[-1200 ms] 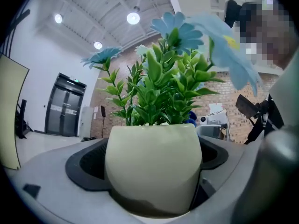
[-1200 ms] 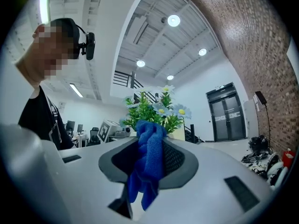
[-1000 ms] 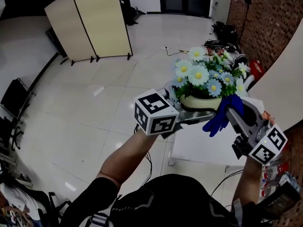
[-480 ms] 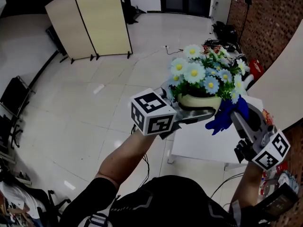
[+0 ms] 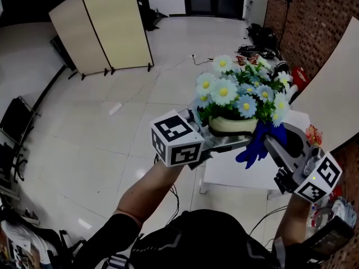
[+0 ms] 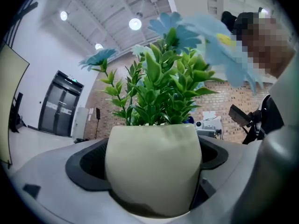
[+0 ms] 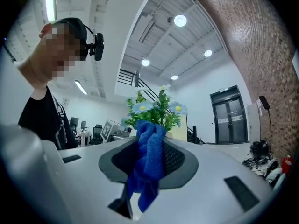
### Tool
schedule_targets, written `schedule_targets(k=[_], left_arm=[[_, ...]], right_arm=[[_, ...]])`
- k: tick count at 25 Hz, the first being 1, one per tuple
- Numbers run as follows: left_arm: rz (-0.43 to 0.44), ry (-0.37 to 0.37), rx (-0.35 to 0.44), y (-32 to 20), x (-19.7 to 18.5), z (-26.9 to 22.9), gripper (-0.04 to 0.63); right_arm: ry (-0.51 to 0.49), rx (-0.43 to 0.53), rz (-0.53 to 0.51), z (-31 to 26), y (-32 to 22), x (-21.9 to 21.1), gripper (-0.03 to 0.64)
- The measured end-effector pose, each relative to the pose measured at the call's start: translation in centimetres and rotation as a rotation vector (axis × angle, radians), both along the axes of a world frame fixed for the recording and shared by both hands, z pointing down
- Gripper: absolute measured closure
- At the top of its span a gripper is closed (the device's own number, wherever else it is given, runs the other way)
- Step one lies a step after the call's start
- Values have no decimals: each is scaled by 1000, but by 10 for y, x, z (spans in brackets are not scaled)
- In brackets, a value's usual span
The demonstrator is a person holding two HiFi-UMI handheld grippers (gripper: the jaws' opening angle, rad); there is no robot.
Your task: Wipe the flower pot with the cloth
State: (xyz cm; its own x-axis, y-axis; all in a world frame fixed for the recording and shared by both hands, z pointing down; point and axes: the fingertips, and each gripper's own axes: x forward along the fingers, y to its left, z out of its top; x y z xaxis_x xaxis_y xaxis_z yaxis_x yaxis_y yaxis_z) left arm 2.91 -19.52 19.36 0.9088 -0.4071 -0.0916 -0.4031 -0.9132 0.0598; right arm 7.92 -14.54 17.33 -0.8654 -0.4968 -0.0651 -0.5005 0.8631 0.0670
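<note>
A cream flower pot [image 5: 232, 124] with blue and white daisies [image 5: 238, 88] is held up in the air, above the table. My left gripper [image 5: 224, 140] is shut on the flower pot [image 6: 152, 167], which fills the space between its jaws in the left gripper view. My right gripper [image 5: 270, 140] is shut on a blue cloth [image 5: 257, 143] that hangs bunched at the pot's right side. In the right gripper view the cloth [image 7: 148, 162] sits between the jaws with the flowers [image 7: 156, 107] just beyond. Whether the cloth touches the pot I cannot tell.
A white table [image 5: 241, 170] stands below the pot. A brick wall [image 5: 305, 27] runs along the right with bags and cables at its foot. Beige folding screens [image 5: 98, 29] stand far left on the glossy tiled floor.
Both grippers, with the pot and cloth, have shifted slightly left in view. The cloth has stayed at the pot's right side.
</note>
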Motion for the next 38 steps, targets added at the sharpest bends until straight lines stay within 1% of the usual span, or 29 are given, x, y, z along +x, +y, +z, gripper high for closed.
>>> schedule_targets(k=[7, 13, 16, 18, 20, 22, 24, 26, 29, 32, 36, 38], left_arm=[[22, 34, 6, 11, -4, -8, 26], [66, 51, 22, 21, -10, -12, 26], [102, 83, 21, 22, -9, -12, 26], [139, 92, 36, 23, -6, -17, 26], [173, 74, 71, 24, -4, -23, 26], [200, 54, 91, 25, -5, -25, 26], [215, 46, 94, 22, -6, -23, 26], [209, 43, 90, 17, -7, -18, 26], [186, 37, 77, 18, -8, -18, 26], [153, 18, 77, 19, -8, -17, 26], [137, 0, 81, 14, -7, -12, 26], [130, -6, 78, 11, -7, -9, 26]], right_arm=[[-68, -44, -40, -11, -17, 8, 514], [-102, -69, -22, -12, -37, 6, 515], [-133, -62, -15, -13, -39, 23, 514], [-141, -75, -17, -10, -55, 35, 515], [-140, -97, -46, -4, -74, 30, 514], [-132, -109, -108, 0, -82, 12, 515], [-110, -104, -178, 2, -84, -4, 514], [-96, -103, -227, 5, -82, -8, 514], [-88, -103, -257, 2, -62, -1, 514], [-73, -85, -256, -2, -35, 4, 515], [-50, -60, -219, -3, -13, 2, 515], [-33, -51, -225, -4, -1, -2, 515]])
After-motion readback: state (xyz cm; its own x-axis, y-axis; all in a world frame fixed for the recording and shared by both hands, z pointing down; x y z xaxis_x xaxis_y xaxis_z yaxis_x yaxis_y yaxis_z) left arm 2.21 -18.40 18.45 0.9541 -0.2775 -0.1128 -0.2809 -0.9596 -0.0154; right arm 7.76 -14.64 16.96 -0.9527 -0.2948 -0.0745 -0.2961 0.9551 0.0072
